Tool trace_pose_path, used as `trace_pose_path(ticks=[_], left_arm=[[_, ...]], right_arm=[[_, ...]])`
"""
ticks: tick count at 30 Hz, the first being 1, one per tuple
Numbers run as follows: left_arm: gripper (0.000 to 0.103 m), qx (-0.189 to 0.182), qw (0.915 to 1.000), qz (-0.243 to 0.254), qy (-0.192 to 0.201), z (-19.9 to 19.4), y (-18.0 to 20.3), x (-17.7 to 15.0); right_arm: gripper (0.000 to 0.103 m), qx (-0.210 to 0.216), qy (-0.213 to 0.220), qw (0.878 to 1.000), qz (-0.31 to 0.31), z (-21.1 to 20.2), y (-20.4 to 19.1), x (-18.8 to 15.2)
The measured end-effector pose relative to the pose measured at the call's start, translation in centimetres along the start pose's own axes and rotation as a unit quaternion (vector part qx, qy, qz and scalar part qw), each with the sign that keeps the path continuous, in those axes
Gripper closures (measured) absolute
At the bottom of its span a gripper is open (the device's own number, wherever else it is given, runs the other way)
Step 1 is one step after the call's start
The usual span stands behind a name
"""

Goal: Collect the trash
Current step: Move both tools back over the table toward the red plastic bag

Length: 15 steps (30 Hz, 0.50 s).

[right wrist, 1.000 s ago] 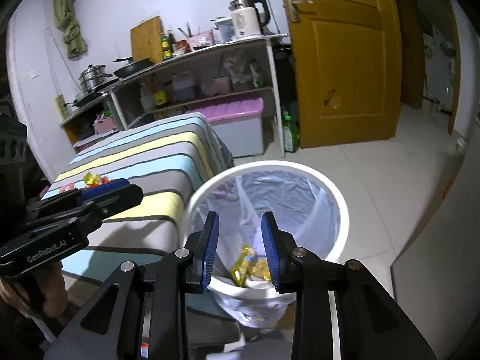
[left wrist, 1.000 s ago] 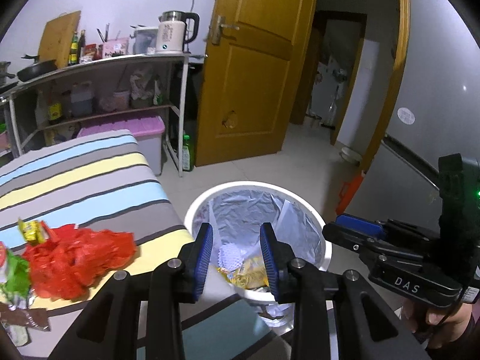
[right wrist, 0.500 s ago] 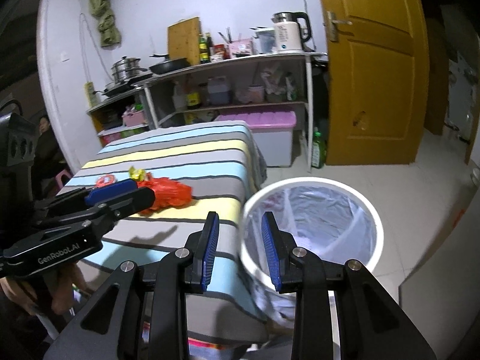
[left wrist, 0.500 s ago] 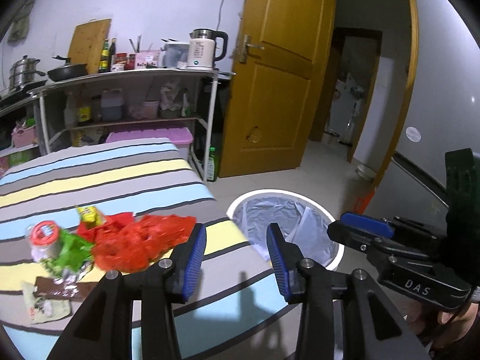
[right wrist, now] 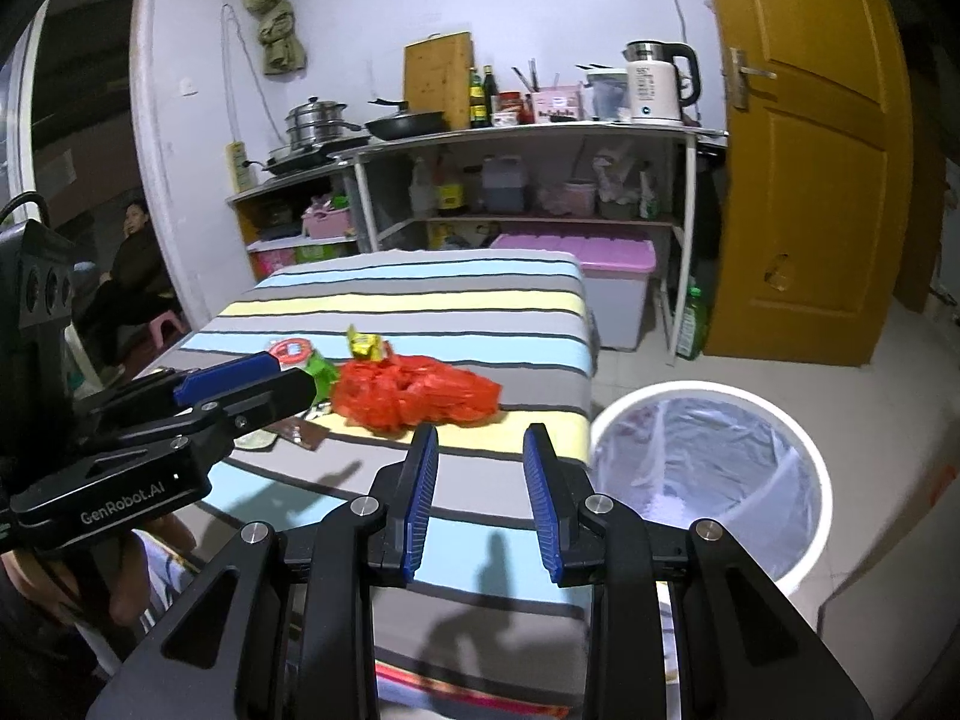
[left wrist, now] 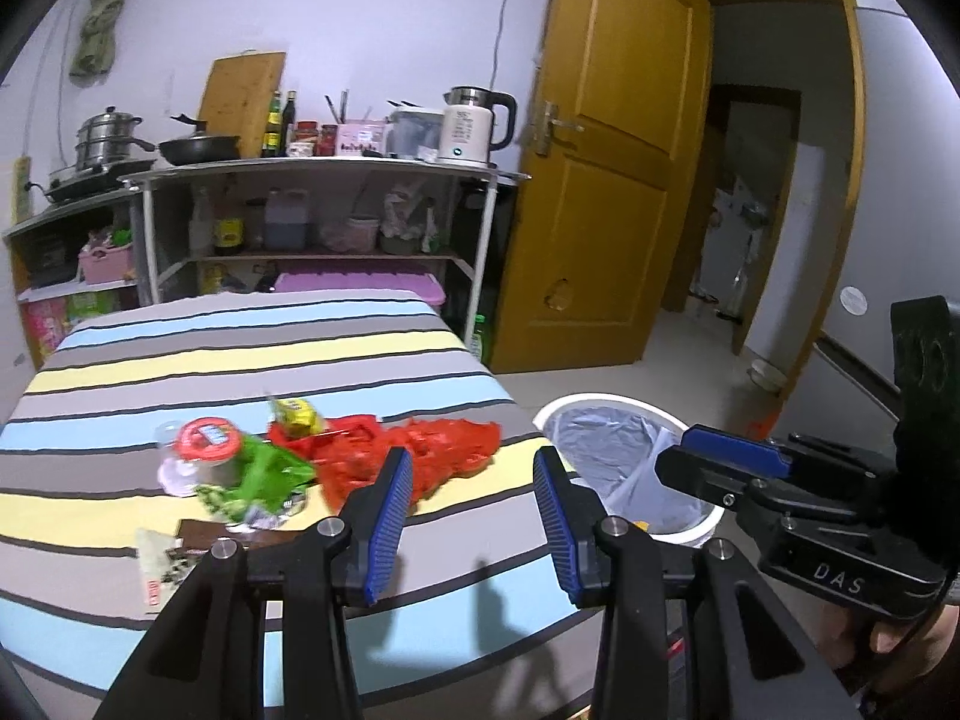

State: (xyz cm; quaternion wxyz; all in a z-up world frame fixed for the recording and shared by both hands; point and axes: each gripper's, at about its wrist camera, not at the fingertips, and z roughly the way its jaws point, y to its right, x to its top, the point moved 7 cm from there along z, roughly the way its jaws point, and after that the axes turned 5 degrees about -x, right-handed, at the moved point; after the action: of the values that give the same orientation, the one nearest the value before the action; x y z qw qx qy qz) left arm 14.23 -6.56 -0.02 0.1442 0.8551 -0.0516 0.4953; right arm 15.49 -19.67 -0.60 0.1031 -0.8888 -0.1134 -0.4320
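Both tools apparently open, empty.

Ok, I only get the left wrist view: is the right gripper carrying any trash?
Observer: No; the right gripper has its blue pads apart, nothing between them.
Reviewer: Is the round white plastic bin's rim blocked there too?
Observer: No; the round white plastic bin shows its whole rim, on the floor beside the striped table.
Reviewer: Anyone else around?
Observer: A seated person, in the dark opening at far left.
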Motion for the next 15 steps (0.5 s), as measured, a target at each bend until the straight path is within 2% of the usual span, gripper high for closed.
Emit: trace_pose_path(ticks=[7,15], left_arm=[[0.062,0.017,0.9997,-0.018,0.009,-1.8,-2.4,-0.5],[0.062,0.062,0.9974,-0.029,0.021,-3.3,-5.7,-1.1]], right_arm=[[0.072,0.010,-0.004,1.000,-0.023,0.7,-2.3,-0.1],[0.073,0.036,-0.018,0.999,-0.018,1.8,-3.6,-0.3]])
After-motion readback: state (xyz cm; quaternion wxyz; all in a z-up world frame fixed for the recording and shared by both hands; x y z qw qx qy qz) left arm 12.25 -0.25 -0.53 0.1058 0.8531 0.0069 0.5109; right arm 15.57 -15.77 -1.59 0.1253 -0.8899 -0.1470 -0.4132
